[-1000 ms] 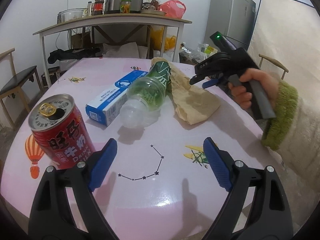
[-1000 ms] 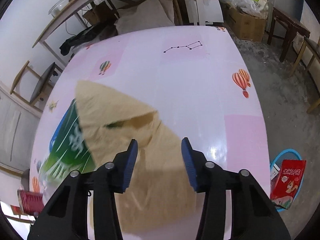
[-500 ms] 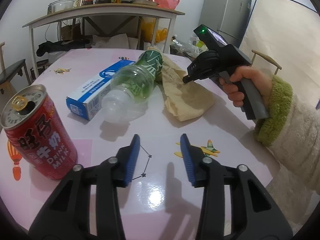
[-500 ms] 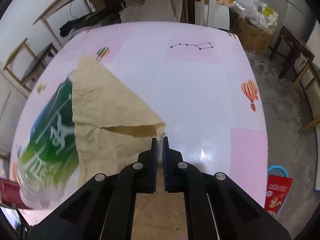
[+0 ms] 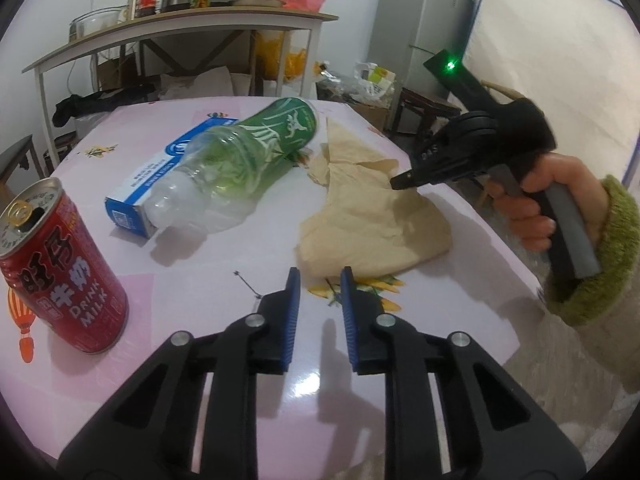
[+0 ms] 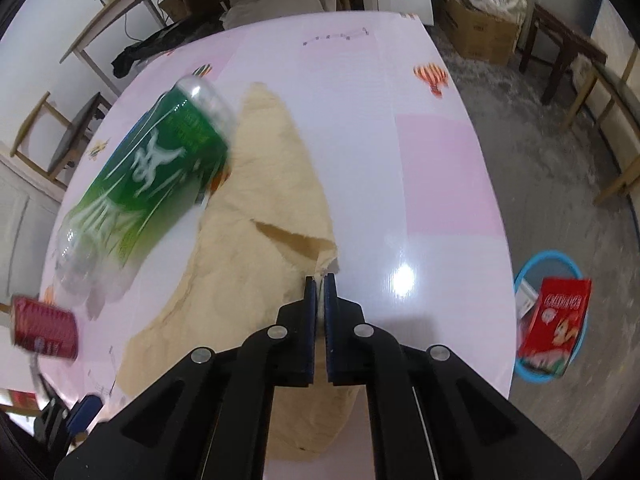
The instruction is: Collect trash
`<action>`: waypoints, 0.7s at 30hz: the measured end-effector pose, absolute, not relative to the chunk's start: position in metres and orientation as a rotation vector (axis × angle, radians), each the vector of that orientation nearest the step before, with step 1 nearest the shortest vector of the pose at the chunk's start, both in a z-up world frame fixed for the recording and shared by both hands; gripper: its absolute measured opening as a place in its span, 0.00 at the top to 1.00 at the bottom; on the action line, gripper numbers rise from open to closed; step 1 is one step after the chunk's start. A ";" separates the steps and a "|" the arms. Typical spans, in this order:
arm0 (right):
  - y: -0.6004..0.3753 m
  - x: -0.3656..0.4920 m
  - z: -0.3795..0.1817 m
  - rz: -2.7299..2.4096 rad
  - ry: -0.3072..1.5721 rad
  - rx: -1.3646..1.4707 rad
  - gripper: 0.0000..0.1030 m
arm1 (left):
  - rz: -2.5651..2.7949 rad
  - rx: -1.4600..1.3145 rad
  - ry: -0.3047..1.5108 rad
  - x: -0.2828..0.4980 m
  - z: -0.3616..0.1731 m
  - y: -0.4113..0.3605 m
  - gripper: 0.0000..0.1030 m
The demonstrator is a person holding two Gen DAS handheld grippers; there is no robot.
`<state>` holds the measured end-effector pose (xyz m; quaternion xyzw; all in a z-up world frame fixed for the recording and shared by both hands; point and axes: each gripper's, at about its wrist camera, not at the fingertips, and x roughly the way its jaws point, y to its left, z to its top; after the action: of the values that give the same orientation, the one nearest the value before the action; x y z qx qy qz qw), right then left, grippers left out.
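A crumpled tan paper (image 5: pixel 372 224) (image 6: pixel 256 264) lies on the pink table (image 5: pixel 192 280) (image 6: pixel 420 140). My right gripper (image 6: pixel 320 278) (image 5: pixel 400 179) is shut on the paper's right edge. A green-labelled plastic bottle (image 5: pixel 248 160) (image 6: pixel 148 184) lies on its side left of the paper, resting on a blue and white box (image 5: pixel 160 176). A red milk can (image 5: pixel 56 268) (image 6: pixel 44 326) stands at the left. My left gripper (image 5: pixel 318 276) is nearly closed and empty, just in front of the paper's near edge.
A blue basket (image 6: pixel 548 316) with a red packet (image 6: pixel 556 324) in it stands on the floor right of the table. Chairs, cardboard boxes and a shelf table (image 5: pixel 180 40) with jars stand behind. A fridge (image 5: pixel 420 40) stands at the back right.
My right gripper closed on the paper's edge and has begun lifting it. My left gripper narrowed from wide open to nearly closed and moved toward the paper.
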<state>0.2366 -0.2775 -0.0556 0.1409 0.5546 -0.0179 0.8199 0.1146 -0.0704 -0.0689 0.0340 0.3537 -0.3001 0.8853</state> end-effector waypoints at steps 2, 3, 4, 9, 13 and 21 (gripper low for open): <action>-0.273 0.223 -0.057 -0.014 1.187 0.317 0.96 | -0.632 0.081 0.744 0.113 -0.070 -0.073 0.82; -0.271 0.218 -0.057 -0.001 1.190 0.325 0.96 | -0.636 0.086 0.747 0.112 -0.071 -0.075 0.83; -0.267 0.211 -0.057 0.017 1.195 0.331 0.96 | -0.638 0.096 0.752 0.110 -0.072 -0.076 0.83; -0.250 0.187 -0.061 0.127 1.224 0.384 0.96 | -0.633 0.135 0.778 0.105 -0.079 -0.080 0.85; -0.247 0.177 -0.057 0.209 1.230 0.419 0.94 | -0.619 0.155 0.786 0.101 -0.083 -0.080 0.85; -0.267 0.195 -0.024 0.198 1.087 0.447 0.65 | -0.608 0.167 0.774 0.090 -0.073 -0.074 0.85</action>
<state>0.1949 -0.2668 -0.0241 0.2105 0.5118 0.0933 0.8277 0.0900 -0.0743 -0.0731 0.0802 0.3713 -0.2915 0.8779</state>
